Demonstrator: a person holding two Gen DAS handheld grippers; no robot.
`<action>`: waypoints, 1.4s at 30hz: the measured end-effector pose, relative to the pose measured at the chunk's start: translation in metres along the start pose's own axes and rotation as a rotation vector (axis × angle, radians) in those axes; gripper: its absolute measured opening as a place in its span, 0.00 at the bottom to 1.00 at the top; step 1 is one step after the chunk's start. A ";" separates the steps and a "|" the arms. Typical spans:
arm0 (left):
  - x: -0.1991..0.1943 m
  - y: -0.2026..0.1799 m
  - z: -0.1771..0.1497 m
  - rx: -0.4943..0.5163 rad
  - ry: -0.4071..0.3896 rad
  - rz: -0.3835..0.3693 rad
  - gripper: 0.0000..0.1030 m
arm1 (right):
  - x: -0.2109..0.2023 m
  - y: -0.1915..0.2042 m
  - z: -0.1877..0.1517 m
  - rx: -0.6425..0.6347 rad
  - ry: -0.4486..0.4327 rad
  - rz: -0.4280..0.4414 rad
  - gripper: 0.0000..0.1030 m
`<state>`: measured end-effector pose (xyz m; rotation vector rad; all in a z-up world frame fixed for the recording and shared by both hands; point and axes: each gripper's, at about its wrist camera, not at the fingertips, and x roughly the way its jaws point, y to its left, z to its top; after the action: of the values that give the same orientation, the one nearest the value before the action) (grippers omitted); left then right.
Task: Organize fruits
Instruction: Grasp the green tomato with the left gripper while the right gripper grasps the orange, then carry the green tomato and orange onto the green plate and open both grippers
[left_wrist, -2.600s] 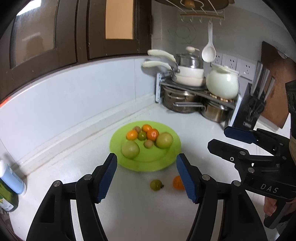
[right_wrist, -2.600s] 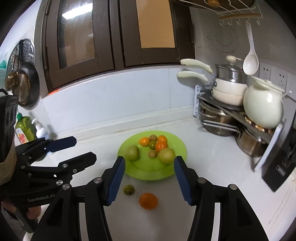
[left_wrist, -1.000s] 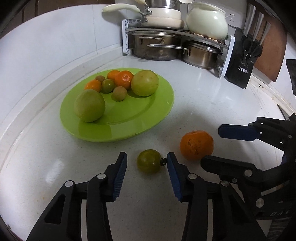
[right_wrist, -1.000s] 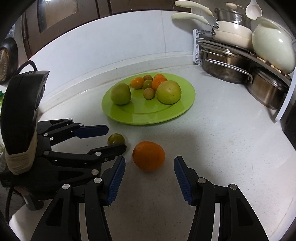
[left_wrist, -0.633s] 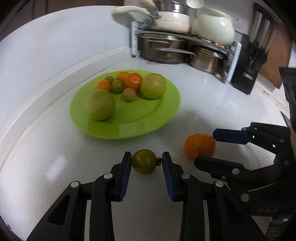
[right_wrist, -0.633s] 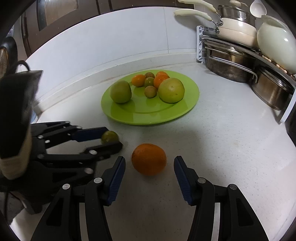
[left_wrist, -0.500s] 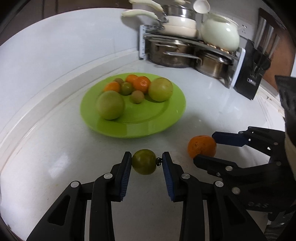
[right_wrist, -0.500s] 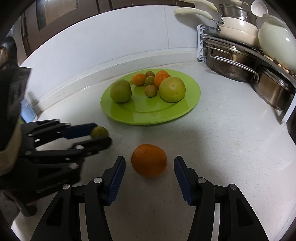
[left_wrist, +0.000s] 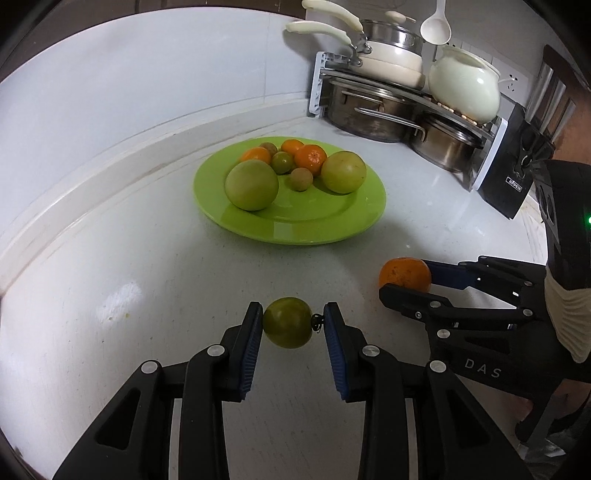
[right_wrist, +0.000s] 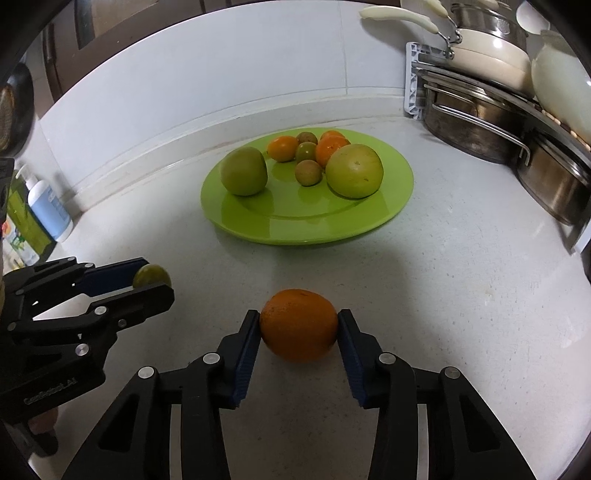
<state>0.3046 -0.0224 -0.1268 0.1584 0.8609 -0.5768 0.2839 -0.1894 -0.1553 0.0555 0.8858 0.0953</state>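
Green plate near the counter's back corner, front half bare, ready for more fruit. Right gripper just closed on the orange; left gripper clamped on small green fruit, both for carrying there.

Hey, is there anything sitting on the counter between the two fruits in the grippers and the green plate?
Nothing visible. The counter is bare between the small green fruit in the left gripper, the orange in the right gripper, and the green plate. The plate's near half is free too.
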 end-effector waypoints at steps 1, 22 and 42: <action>-0.002 0.000 0.000 -0.003 -0.004 0.003 0.33 | -0.001 0.000 0.000 0.000 0.001 0.003 0.41; -0.074 -0.034 -0.011 -0.045 -0.125 0.024 0.33 | -0.093 0.009 -0.006 -0.043 -0.158 0.034 0.41; -0.118 -0.060 -0.005 -0.077 -0.217 0.072 0.33 | -0.151 0.016 -0.009 -0.120 -0.258 0.094 0.41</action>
<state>0.2085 -0.0218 -0.0350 0.0552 0.6632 -0.4823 0.1812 -0.1898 -0.0430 -0.0029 0.6181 0.2241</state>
